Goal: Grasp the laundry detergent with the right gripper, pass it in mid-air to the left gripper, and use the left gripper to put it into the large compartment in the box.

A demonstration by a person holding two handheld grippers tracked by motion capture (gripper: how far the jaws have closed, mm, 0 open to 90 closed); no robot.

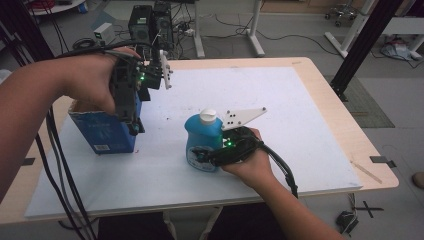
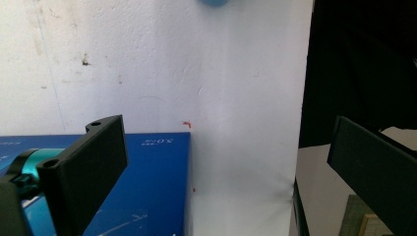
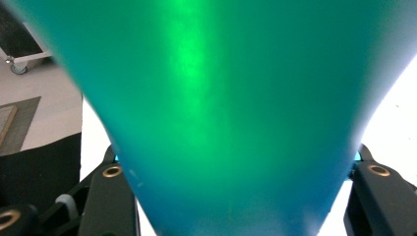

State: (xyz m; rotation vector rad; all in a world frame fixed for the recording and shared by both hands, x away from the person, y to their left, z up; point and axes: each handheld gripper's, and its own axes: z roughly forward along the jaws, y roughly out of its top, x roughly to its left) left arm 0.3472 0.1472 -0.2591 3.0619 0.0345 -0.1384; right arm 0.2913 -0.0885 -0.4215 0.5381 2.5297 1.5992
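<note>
High view: bottle (image 1: 203, 142) btwn right gripper (image 1: 206, 156) jaws

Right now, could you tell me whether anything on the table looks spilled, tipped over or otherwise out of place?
Nothing stands out. The blue bottle stands upright with its white cap on, the right gripper around its body. The blue box stands upright beneath the open left gripper. The white mat shows only small marks, no spill.

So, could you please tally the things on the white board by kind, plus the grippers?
Blue bottle with white cap: 1
Blue box: 1
Grippers: 2, the left gripper open above the box and the right gripper closed on the bottle
Total: 4
</note>
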